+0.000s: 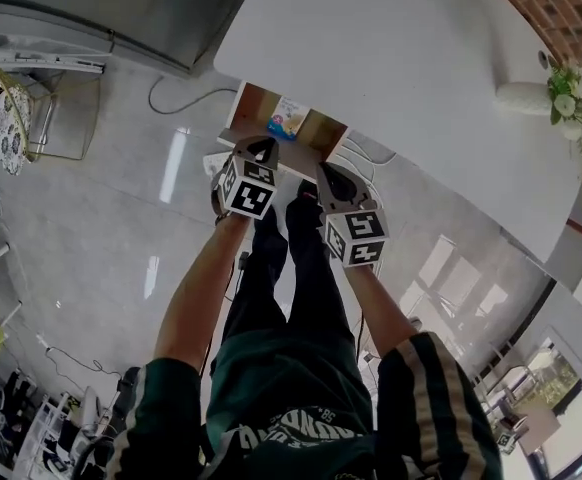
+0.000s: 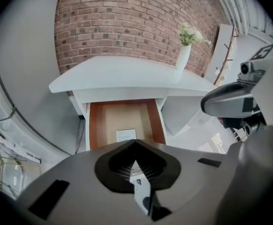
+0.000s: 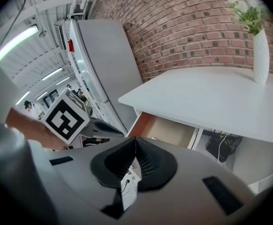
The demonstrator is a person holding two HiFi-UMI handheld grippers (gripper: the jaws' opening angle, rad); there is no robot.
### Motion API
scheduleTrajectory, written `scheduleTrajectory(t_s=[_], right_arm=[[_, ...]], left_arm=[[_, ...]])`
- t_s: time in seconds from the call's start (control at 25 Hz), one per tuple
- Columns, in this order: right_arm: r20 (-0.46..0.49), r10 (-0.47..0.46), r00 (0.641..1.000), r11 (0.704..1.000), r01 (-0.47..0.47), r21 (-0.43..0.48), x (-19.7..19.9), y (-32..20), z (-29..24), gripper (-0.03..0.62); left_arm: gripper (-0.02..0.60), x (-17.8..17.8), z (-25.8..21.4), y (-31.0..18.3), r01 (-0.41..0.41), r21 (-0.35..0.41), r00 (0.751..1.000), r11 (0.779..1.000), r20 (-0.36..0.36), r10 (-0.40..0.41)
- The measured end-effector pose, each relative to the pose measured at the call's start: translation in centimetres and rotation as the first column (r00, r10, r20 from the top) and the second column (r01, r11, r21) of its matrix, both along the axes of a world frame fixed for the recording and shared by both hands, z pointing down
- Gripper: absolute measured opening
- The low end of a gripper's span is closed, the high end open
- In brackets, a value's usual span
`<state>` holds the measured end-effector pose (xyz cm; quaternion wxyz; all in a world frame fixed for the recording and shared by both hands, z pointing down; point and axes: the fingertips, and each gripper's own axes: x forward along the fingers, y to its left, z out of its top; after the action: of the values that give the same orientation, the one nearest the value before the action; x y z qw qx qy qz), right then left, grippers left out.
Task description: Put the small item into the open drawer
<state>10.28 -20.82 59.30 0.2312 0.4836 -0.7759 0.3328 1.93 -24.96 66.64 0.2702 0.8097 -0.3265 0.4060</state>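
The open drawer point(image 1: 254, 103) juts out from under the white table point(image 1: 391, 58), its wooden inside showing. A small flat item point(image 1: 289, 118) with blue and coloured print lies on the drawer's bottom; in the left gripper view the item point(image 2: 126, 135) shows as a pale card just beyond the jaw tips. My left gripper point(image 1: 260, 149) hangs over the drawer's front edge, shut, with nothing between its jaws point(image 2: 135, 142). My right gripper point(image 1: 333, 179) is beside it to the right, also shut and empty point(image 3: 135, 138), pointing at the drawer point(image 3: 169, 128) from its right.
A white vase with flowers point(image 1: 531, 98) stands on the table's far right by the brick wall point(image 1: 571, 8). A grey fridge point(image 1: 101, 3) stands to the left. Cables point(image 1: 176, 103) lie on the glossy floor. The person's legs point(image 1: 286, 268) are below the grippers.
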Motion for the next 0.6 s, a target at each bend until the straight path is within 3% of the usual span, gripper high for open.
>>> scheduleTrajectory(t_s=[0.36,0.6], right_arm=[[-0.022,0.0,1.0,0.995,0.002,0.096,-0.7,-0.4,-6.9,0.025],[-0.026,0.008,1.0,0.98,-0.003,0.2,-0.6,-1.5,-12.8,0.025]], left_arm=[[0.015,-1.3,-9.1,1.3,-0.022,0.134,0.999,0.991,-0.044,0.028],[0.015,-3.0,-14.8,0.7,0.013,0.213,0.998,0.977,-0.065,0.001]])
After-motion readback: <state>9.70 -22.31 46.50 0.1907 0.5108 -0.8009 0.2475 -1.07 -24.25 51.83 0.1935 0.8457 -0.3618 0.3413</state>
